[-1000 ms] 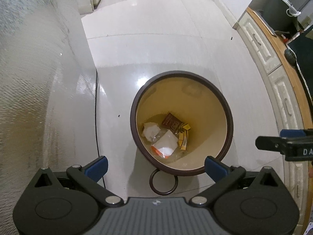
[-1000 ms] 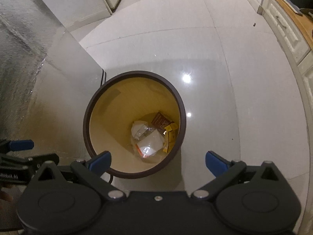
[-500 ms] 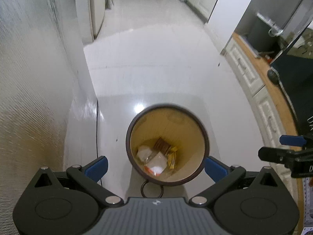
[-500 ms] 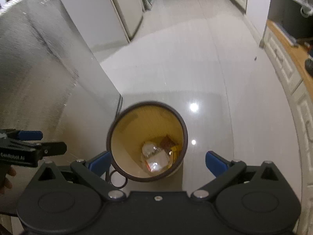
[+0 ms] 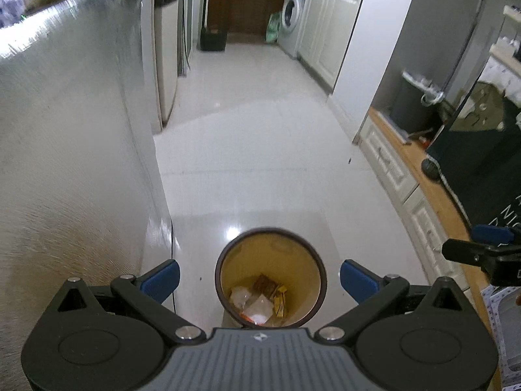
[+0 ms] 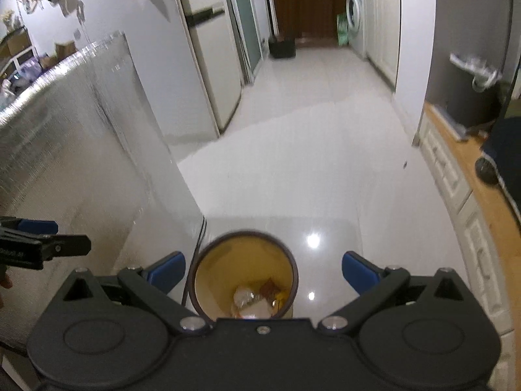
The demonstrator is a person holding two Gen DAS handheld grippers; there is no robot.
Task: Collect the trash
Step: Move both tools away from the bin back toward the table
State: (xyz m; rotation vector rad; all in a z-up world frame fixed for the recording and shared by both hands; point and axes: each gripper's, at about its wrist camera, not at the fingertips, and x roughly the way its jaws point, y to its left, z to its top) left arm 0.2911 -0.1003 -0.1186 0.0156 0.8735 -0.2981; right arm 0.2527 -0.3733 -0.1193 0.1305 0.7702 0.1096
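A round bin with a dark brown rim and yellow inside stands on the white floor, low in both views. Crumpled wrappers and paper trash lie at its bottom, also seen in the right wrist view. My left gripper is open and empty, high above the bin. My right gripper is open and empty, also high above it. Each gripper shows at the edge of the other's view: the right one and the left one.
A silver foil-covered panel stands close on the left. White cabinets with a wooden top run along the right. A fridge, a washing machine and a dark box stand far down the corridor.
Both grippers have risen and tilted up away from the bin, so it looks smaller and lower and the far corridor has come into view. Both stay open and empty.
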